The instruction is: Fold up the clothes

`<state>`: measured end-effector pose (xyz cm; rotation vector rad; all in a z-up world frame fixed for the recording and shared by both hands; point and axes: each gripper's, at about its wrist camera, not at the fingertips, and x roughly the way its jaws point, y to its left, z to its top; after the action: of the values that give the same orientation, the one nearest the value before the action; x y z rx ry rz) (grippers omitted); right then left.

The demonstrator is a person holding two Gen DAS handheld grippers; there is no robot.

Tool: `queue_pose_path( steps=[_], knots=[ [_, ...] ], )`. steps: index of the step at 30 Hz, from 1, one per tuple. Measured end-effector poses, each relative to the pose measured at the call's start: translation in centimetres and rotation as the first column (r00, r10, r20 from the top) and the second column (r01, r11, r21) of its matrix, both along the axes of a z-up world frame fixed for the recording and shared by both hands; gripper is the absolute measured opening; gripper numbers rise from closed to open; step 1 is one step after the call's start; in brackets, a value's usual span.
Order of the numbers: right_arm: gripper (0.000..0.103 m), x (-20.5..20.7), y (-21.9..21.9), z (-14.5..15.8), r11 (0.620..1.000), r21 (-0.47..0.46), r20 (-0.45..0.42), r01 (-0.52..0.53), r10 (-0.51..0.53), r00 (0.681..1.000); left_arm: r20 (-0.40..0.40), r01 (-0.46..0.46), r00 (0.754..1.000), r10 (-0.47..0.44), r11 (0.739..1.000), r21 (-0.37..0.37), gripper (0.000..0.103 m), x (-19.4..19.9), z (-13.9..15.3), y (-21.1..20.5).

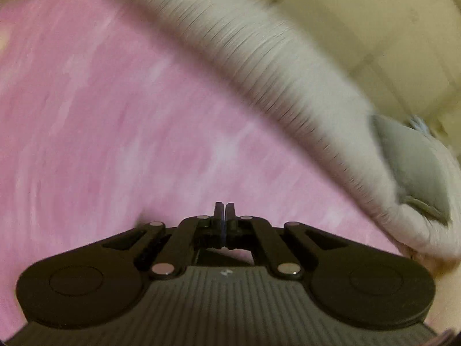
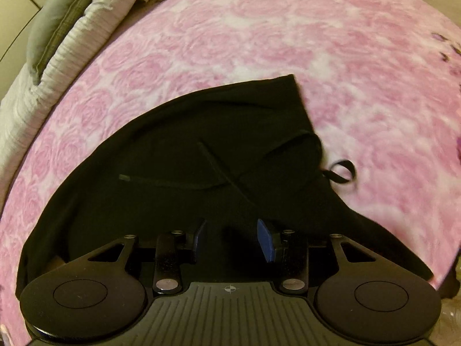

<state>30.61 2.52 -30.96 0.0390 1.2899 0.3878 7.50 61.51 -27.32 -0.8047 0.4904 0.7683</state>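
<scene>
Left wrist view: blurred throughout. Left gripper closed, fingertips pressed together with nothing visible between them, hovering over the pink blanket. Along the blanket's far edge, a ribbed white quilt, rolled up in a long band. On the quilt at the right, a grey pillow. Beyond, cream floor tiles. No garment in this view.

Right wrist view: sharper. Right gripper spread wide, blue pad showing on the right finger, nothing caught between the fingers. Directly under and ahead of the fingers, a black garment, lying mostly flat on the blanket with a few creases and a drawstring across it. Small black loop sticking out at the garment's right edge, resting on the blanket. Whether the fingers touched the cloth: cannot tell. Quilt and pillow at upper left, well apart from the garment.
</scene>
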Motion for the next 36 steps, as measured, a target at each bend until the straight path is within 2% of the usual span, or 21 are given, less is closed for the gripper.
queue_pose_path(
  steps=[2,3,5,6,8,9,11,12,13,15,17,21,22,23,24,28,31,33,34,35,36],
  knots=[
    [0.042,-0.7,-0.3,0.1,1.000,-0.008,-0.003,0.024,-0.024,1.000,0.040,0.026,0.999,-0.029,0.997,0.079,0.000,0.0,3.9,2.0],
    [0.042,-1.1,-0.3,0.2,0.999,-0.009,-0.005,0.035,-0.035,0.999,0.045,0.029,0.998,-0.032,0.997,0.073,0.000,-0.3,5.5,3.1],
    [0.042,-1.9,0.0,0.1,0.999,-0.009,-0.013,0.045,-0.045,0.999,0.042,0.033,0.999,-0.031,0.999,-0.039,0.000,-1.2,6.2,4.2],
    [0.042,-2.2,0.2,0.1,0.999,-0.009,-0.017,0.050,-0.050,0.999,0.033,0.025,0.999,-0.022,0.996,-0.090,0.001,-1.8,5.5,3.8],
    [0.042,-3.0,0.8,-0.2,0.999,-0.011,-0.031,0.050,-0.050,0.998,0.009,0.020,1.000,-0.019,0.981,-0.194,0.030,-3.2,3.5,2.0],
    [0.042,-3.3,1.3,-0.5,0.999,-0.011,-0.042,0.050,-0.050,0.998,-0.011,0.017,1.000,-0.021,0.966,-0.259,0.033,-4.1,1.6,0.3],
    [0.042,-3.9,2.3,-1.0,0.999,-0.004,-0.063,0.040,-0.040,0.997,-0.034,-0.014,0.999,0.002,0.929,-0.369,0.034,-5.6,-2.1,-2.7],
    [0.042,-4.1,2.9,-1.2,1.000,-0.001,-0.070,0.030,-0.030,0.997,-0.044,-0.056,0.998,0.040,0.894,-0.444,0.034,-6.6,-4.6,-4.2],
    [0.042,-4.3,3.5,-1.3,1.000,0.000,-0.073,0.013,-0.013,0.997,-0.037,-0.101,0.995,0.095,0.873,-0.478,0.033,-7.1,-6.2,-4.9],
    [0.042,-4.6,4.7,-1.4,0.999,-0.007,-0.067,-0.038,0.037,0.997,-0.022,-0.186,0.978,0.207,0.825,-0.534,0.033,-8.1,-9.0,-6.1],
    [0.042,-4.8,5.6,-1.3,0.996,-0.013,-0.058,-0.094,0.093,0.994,-0.014,-0.264,0.948,0.317,0.764,-0.589,0.033,-9.1,-11.8,-7.3],
    [0.043,-4.8,6.5,-1.4,0.989,-0.038,-0.049,-0.141,0.139,0.989,-0.028,-0.291,0.935,0.353,0.720,-0.630,0.029,-8.0,-14.6,-7.2],
    [0.043,-4.7,6.4,-1.4,0.990,-0.038,-0.050,-0.137,0.135,0.990,-0.030,-0.291,0.936,0.351,0.722,-0.628,0.029,-7.8,-14.4,-7.1],
    [0.043,-4.6,6.4,-1.5,0.991,-0.037,-0.052,-0.132,0.130,0.990,-0.032,-0.289,0.938,0.346,0.724,-0.626,0.018,-7.7,-14.2,-7.0],
    [0.043,-4.7,6.3,-1.5,0.992,-0.034,-0.054,-0.125,0.123,0.991,-0.025,-0.264,0.950,0.311,0.760,-0.594,0.000,-7.4,-13.6,-6.8],
    [0.043,-4.6,6.4,-1.7,0.994,-0.028,-0.065,-0.104,0.102,0.993,0.005,-0.134,0.988,0.151,0.895,-0.425,0.000,-6.1,-10.2,-5.5],
    [0.043,-4.6,6.3,-1.6,0.994,-0.022,-0.064,-0.105,0.104,0.993,0.036,-0.026,0.999,0.036,0.972,-0.233,0.000,-5.2,-6.0,-4.1],
    [0.043,-4.6,6.1,-1.6,0.994,-0.022,-0.064,-0.103,0.101,0.993,0.024,0.047,0.999,-0.046,0.997,-0.060,0.000,-4.7,-3.0,-4.1],
    [0.043,-4.6,6.1,-1.6,0.995,-0.021,-0.064,-0.101,0.100,0.993,0.012,0.086,0.996,-0.086,0.996,0.032,0.000,-4.5,-1.7,-4.3],
    [0.043,-4.6,6.0,-1.7,0.995,-0.021,-0.067,-0.099,0.097,0.993,-0.036,0.120,0.993,-0.117,0.984,0.129,0.000,-4.2,-1.2,-4.8],
    [0.043,-4.5,5.9,-1.8,0.995,-0.021,-0.070,-0.096,0.094,0.993,-0.091,0.158,0.986,-0.141,0.962,0.224,0.000,-3.9,-1.0,-5.3]
  ],
)
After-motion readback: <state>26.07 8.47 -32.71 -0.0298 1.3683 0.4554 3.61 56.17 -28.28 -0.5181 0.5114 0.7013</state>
